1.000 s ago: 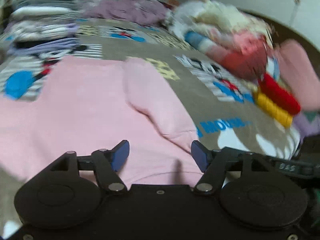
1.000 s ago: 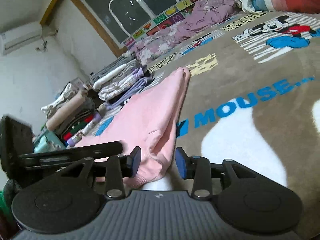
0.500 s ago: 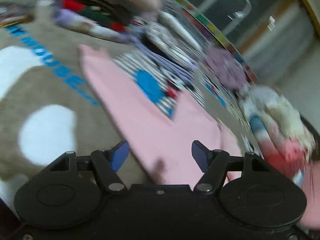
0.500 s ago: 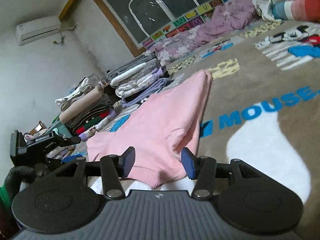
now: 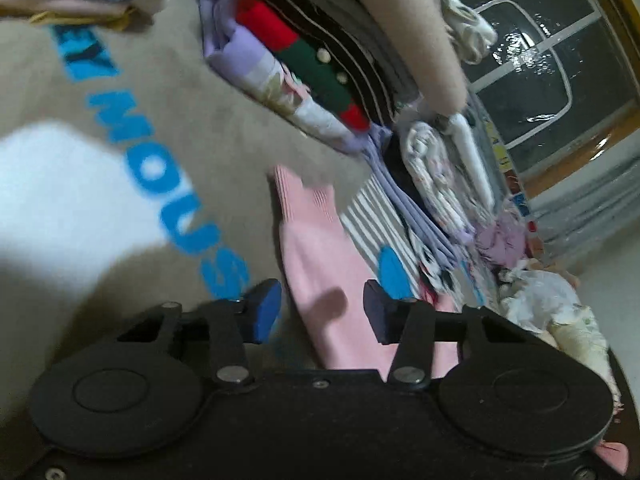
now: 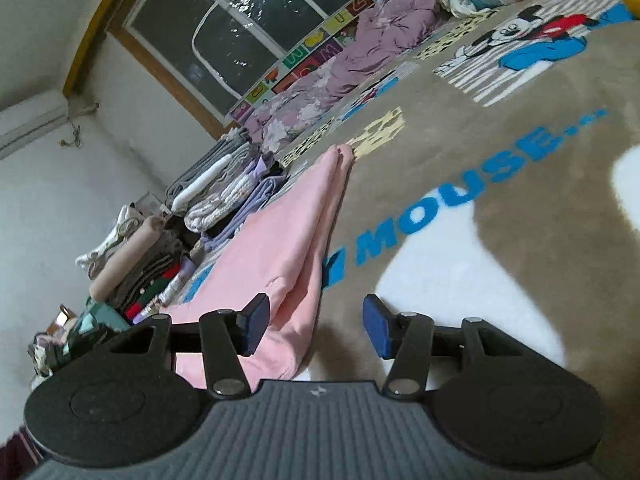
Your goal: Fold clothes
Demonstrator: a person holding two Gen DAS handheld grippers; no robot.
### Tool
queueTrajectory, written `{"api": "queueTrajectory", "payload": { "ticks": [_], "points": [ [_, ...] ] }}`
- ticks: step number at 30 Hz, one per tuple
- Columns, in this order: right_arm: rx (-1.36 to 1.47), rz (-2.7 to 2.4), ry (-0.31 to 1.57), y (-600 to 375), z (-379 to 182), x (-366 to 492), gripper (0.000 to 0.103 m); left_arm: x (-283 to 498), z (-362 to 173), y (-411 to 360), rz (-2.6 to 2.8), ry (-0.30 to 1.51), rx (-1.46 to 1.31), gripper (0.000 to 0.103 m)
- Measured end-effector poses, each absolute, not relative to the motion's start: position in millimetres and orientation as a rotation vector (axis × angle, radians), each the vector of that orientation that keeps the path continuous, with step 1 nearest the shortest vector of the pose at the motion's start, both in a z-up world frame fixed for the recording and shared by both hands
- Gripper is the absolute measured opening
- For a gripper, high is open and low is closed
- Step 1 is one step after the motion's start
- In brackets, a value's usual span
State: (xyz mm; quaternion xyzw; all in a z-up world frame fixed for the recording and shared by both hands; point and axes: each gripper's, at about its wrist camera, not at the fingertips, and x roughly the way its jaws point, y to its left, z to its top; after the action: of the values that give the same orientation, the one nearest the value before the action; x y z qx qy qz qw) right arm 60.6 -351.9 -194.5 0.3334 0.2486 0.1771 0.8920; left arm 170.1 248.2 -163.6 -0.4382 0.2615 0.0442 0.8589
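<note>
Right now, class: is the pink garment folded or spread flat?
Partly folded: the pink garment shows one side doubled over itself, two layered edges running lengthwise on the blanket.

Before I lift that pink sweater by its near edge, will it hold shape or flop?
Probably flop: the pink sweater lies limp in soft folds on the blanket. Its folded layers may slide apart if only the top one is pinched. The ribbed hem suggests knit, likely stretchy. It looks light for its size.
</note>
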Motion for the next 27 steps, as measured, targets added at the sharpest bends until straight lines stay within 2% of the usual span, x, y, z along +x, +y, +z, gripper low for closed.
{"api": "queueTrajectory", "payload": {
  "ticks": [2,11,21,27],
  "points": [
    [0.685,0.370,0.515,-350,-195,62,0.052,183,-163,253,0.096,0.548,-0.889,0.042],
    [0.701,0.379,0.505,-352,-197,66,0.052,204,-160,262,0.094,0.556,-0.847,0.008],
    [0.813,0.418,0.474,-363,-199,69,0.052,184,-44,151,-0.096,0.388,-0.556,0.008],
    [0.965,0.456,0.434,-380,-204,70,0.052,177,-9,53,-0.180,0.349,-0.360,0.008]
  ]
}}
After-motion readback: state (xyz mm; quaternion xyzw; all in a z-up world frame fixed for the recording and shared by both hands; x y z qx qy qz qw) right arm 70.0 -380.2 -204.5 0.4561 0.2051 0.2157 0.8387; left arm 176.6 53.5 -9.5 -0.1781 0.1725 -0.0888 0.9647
